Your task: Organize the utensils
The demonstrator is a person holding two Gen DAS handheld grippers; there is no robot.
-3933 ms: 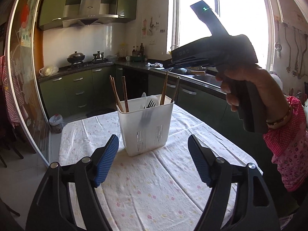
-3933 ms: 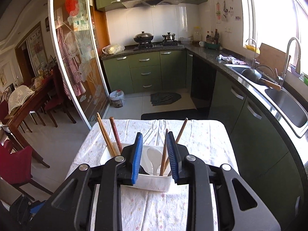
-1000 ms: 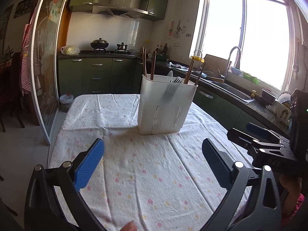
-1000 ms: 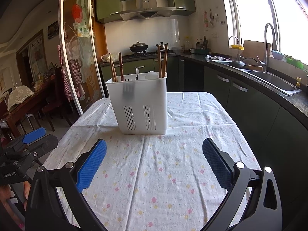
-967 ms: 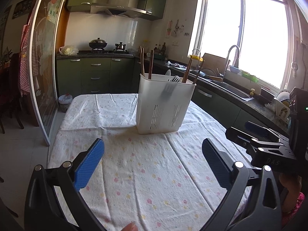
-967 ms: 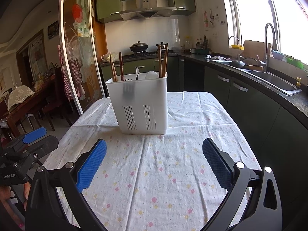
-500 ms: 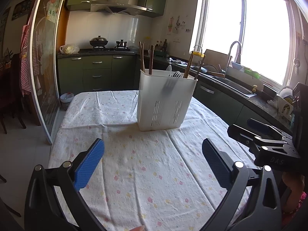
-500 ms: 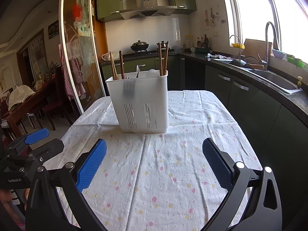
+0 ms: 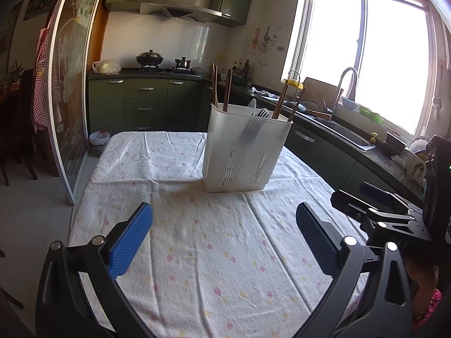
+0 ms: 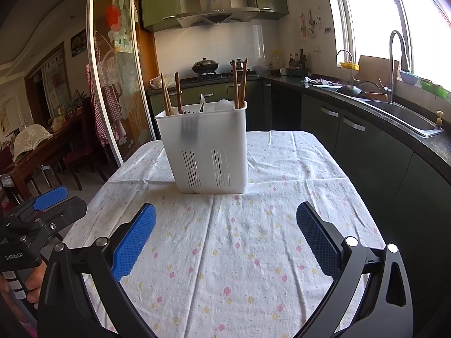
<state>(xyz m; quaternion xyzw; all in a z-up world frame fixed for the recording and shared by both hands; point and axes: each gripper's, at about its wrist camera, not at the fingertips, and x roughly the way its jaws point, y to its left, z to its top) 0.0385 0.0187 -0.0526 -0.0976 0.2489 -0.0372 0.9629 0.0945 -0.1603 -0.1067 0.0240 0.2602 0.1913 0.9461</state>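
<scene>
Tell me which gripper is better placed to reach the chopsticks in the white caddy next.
Right, by a small margin. Both the right gripper and the left gripper hang open and empty over the tablecloth, but the white caddy sits squarely ahead of the right one, chopsticks upright facing it.

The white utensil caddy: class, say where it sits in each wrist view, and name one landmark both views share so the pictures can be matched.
Left wrist view: the white utensil caddy stands right of centre, upper middle, on the floral tablecloth.
Right wrist view: the caddy stands left of centre, upper middle, on the same cloth.
Shared landmark: the black wok on the stove behind it.
</scene>
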